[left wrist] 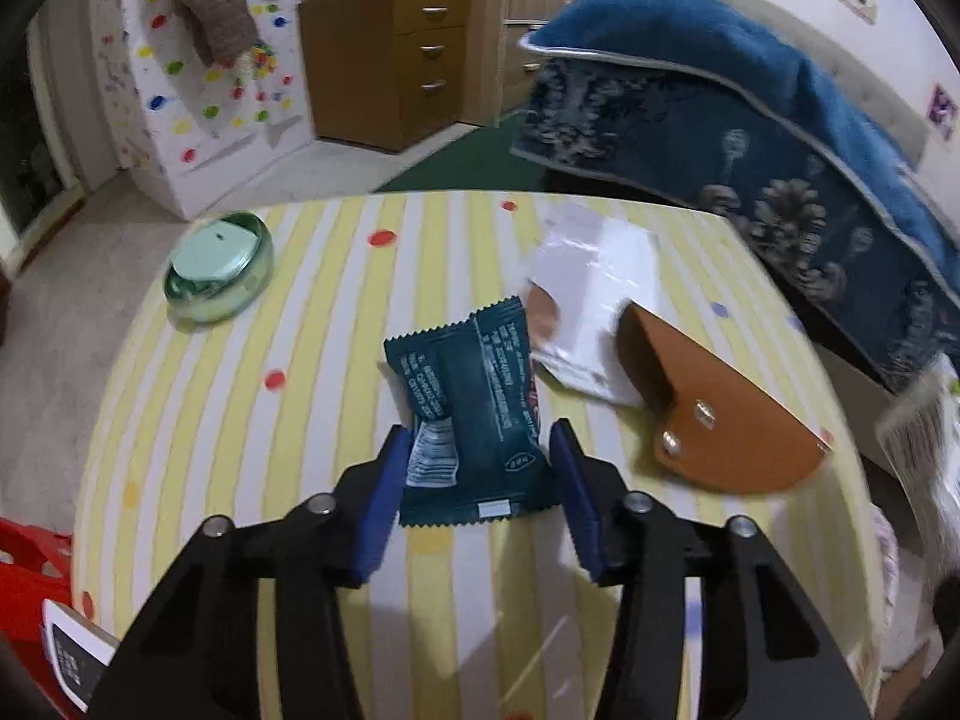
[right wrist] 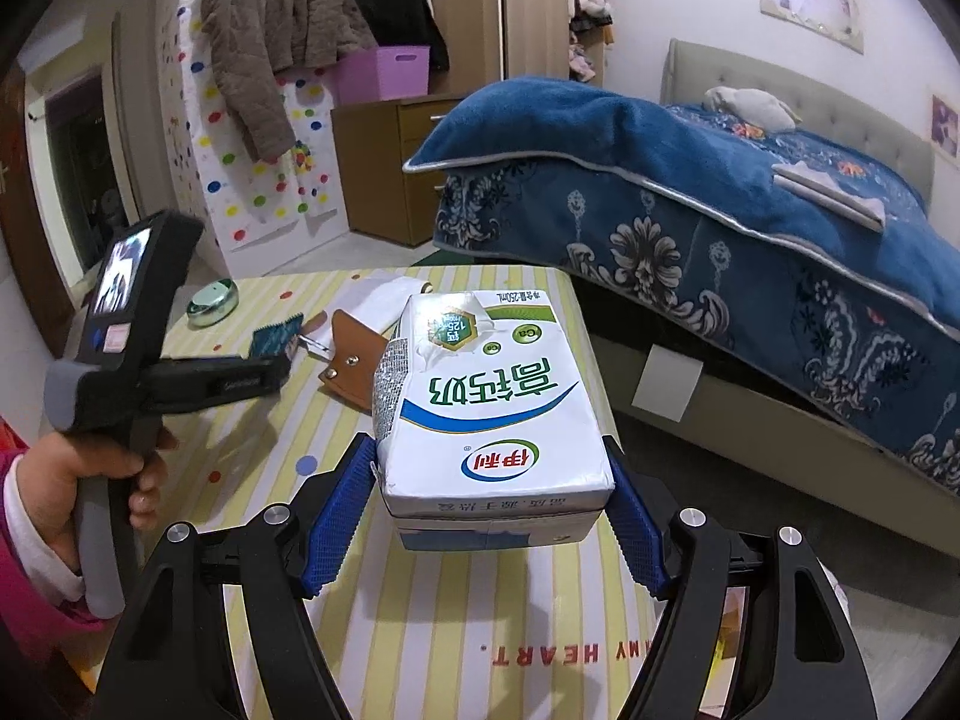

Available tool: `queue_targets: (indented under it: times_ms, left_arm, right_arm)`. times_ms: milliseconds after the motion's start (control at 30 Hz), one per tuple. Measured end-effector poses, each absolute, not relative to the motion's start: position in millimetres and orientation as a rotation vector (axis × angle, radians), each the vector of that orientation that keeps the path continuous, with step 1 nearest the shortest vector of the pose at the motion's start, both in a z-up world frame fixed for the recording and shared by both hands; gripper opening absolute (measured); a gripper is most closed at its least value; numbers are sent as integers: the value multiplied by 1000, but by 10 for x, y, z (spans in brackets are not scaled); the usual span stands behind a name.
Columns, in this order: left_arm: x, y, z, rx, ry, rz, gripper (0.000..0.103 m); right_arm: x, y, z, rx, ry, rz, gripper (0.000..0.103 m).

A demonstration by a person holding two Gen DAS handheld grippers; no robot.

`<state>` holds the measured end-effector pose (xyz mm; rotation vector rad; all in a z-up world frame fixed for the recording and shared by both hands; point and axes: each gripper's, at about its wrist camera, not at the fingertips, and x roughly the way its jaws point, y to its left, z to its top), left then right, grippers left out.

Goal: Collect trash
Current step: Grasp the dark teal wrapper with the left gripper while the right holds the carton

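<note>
Striped cloth covers the counter (left wrist: 252, 420), and taking the dark teal snack wrapper (left wrist: 474, 414) as the landmark, a green tin (left wrist: 219, 270) sits well to its left near the far edge. The left tongs (left wrist: 477, 474) straddle the wrapper's near end, blue pads at both sides, the left one touching, though a firm grip cannot be confirmed. Right of the wrapper lie white paper (left wrist: 594, 294) and a tan leather pouch (left wrist: 720, 420), and farther right the right tongs (right wrist: 492, 498) clamp a white milk carton (right wrist: 498, 402).

Left tongs (left wrist: 477, 450) parted, pointing forward; right tongs (right wrist: 489, 468) clamped, level.
</note>
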<state>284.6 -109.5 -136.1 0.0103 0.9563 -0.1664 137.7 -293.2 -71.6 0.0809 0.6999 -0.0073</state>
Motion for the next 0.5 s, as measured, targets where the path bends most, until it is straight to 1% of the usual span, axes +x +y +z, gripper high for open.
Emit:
queue_targets:
  times_ms: [33,167,333,500]
  left_arm:
    - [2776,-1061,-1352,0,960,-195,27]
    - [2390,-944,-1210,-48,924,-309,26]
    - [1844,-925,-983,-35,879,-389,26]
    - [1477,-968,-826,-19,853,-421,27]
  right_arm:
    - [1350,-2936,-699,87,695,-1,73]
    - [1162,-2941,-590,101,688,12,73]
    - [912,-2952,-477,118,680,8,73]
    - [701,-2976,-412,133,687,4,73]
